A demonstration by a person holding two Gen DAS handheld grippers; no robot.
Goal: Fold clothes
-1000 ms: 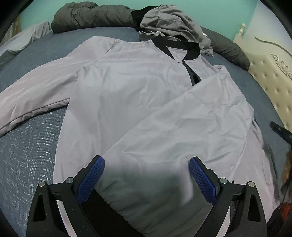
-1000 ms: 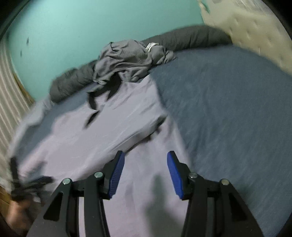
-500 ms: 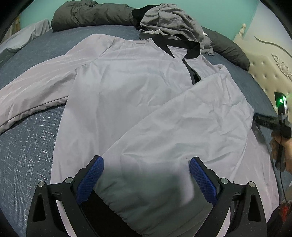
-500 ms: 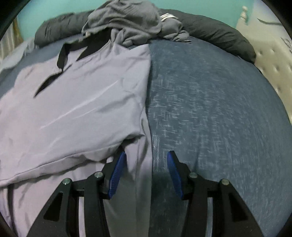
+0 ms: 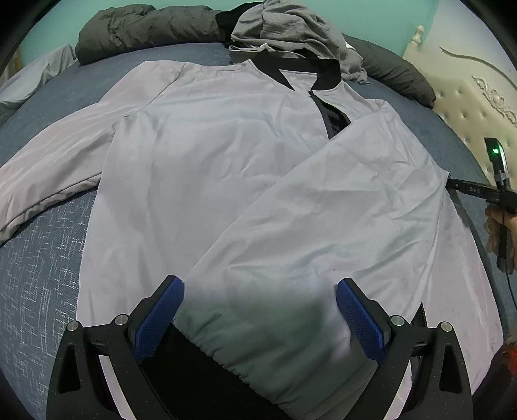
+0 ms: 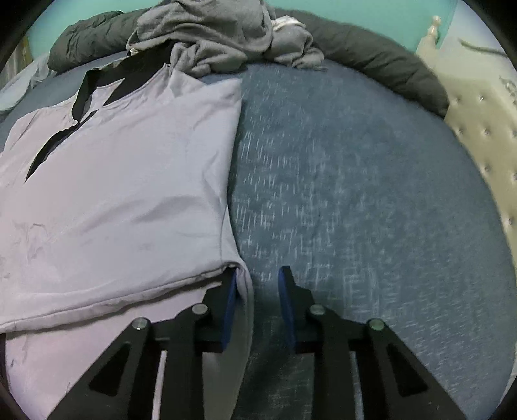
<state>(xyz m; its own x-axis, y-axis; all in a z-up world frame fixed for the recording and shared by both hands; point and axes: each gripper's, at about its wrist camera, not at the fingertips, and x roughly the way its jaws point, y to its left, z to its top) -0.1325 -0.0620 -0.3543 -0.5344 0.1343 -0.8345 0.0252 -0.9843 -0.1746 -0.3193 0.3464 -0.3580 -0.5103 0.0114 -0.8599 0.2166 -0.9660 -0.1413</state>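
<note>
A: What takes up the most room?

B: The bed [image 5: 42, 284], in a blue flecked cover. Spread flat across it is the lilac top [image 5: 206, 181], its black collar [image 5: 310, 69] toward the far end, where a grey garment [image 5: 284, 29] is heaped against a long dark pillow [image 6: 381, 61].

A: How is the top arranged?

B: One sleeve lies stretched out to the side on the bed. The other sleeve [image 5: 323, 232] is folded diagonally across the front, and its gathered cuff [image 5: 258, 358] reaches down between the fingers of the left gripper [image 5: 260, 320].

A: And those fingers?

B: Wide apart, one blue pad on either side of the cuff, nothing pinched.

A: The right gripper [image 6: 257, 310]?

B: At the top's side edge, beside the folded shoulder corner. Its fingers stand apart with a narrow gap; the fabric's edge lies against the left pad [image 6: 231, 313], while the other pad sits over bare bed cover.
</note>
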